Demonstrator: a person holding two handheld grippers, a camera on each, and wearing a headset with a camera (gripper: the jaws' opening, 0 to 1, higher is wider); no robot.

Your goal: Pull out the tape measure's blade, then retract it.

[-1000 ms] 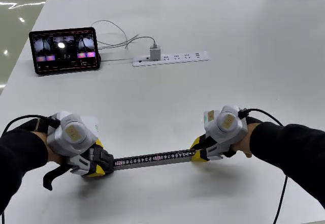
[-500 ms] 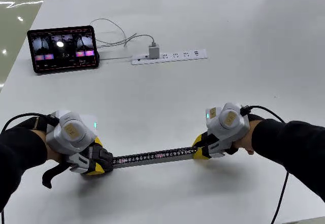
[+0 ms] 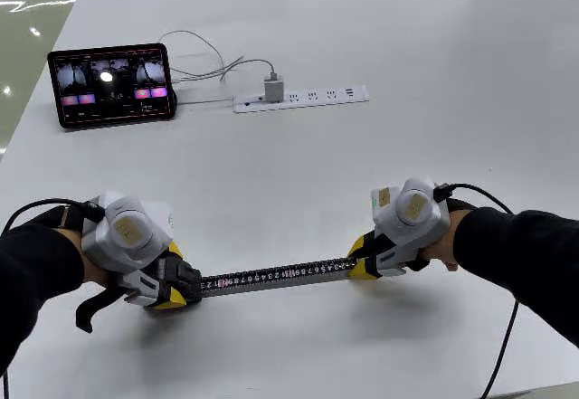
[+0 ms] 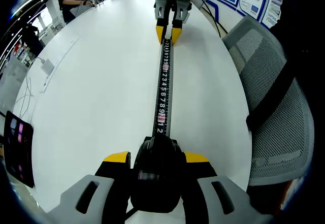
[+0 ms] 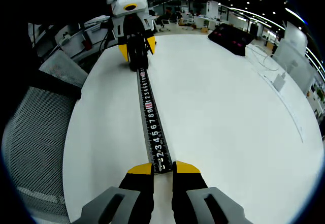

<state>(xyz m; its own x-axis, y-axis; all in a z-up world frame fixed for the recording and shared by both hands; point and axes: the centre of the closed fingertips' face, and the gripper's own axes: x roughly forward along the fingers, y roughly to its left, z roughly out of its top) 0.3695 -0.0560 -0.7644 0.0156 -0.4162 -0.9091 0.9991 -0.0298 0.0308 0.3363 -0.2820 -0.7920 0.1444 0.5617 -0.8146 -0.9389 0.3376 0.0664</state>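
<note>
The black tape measure case (image 4: 156,173) sits clamped between the yellow-tipped jaws of my left gripper (image 3: 172,283), low on the white table (image 3: 298,164). Its black blade (image 3: 276,278) with white numbers runs out flat along the table to my right gripper (image 3: 357,265), which is shut on the blade's end hook (image 5: 161,167). In the left gripper view the blade (image 4: 163,89) leads up to the right gripper (image 4: 170,31); in the right gripper view the blade (image 5: 150,117) leads up to the left gripper (image 5: 134,43) and the case.
A tablet (image 3: 112,85) with a lit screen lies at the back left, beside a white power strip (image 3: 301,98) with a plugged charger and cables. A grey mesh chair (image 4: 274,112) stands off the table's near edge. A cable (image 3: 503,345) trails from my right gripper.
My right gripper has moved a little to the right with the blade's end, so slightly more blade is out. The left gripper and case stay in place.
</note>
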